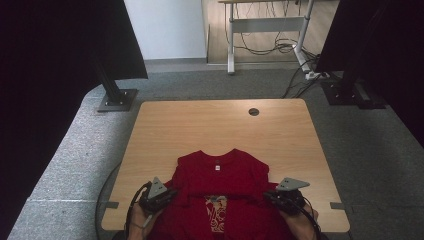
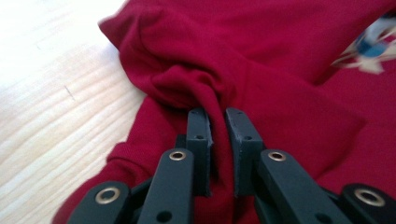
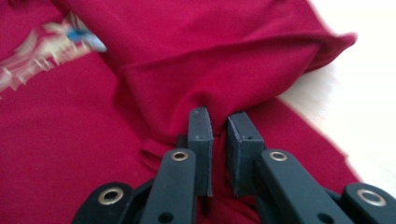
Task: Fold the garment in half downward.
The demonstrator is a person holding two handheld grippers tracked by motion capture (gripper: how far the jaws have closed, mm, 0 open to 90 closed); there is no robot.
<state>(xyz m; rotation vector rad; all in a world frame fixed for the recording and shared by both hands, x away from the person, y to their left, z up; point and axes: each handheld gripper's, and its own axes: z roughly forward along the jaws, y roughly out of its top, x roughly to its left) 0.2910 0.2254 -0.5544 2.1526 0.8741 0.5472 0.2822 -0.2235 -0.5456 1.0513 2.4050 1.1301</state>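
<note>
A red T-shirt (image 1: 220, 172) lies at the near edge of the wooden table (image 1: 210, 125), collar away from me, with its top part folded over a pale printed design (image 1: 217, 212). My left gripper (image 1: 171, 193) is at the shirt's left edge, shut on a bunched fold of red cloth (image 2: 187, 88) that runs between its jaws (image 2: 218, 114). My right gripper (image 1: 268, 195) is at the shirt's right edge, and it pinches a fold of the same cloth (image 3: 205, 88) between its jaws (image 3: 218, 116). The print (image 3: 42, 42) shows blurred in both gripper views.
Bare wood stretches beyond the shirt to a round cable hole (image 1: 254, 111) near the far edge. Black stands (image 1: 116, 97) and dark panels flank the table on grey carpet. A desk frame with loose cables (image 1: 280, 47) stands behind.
</note>
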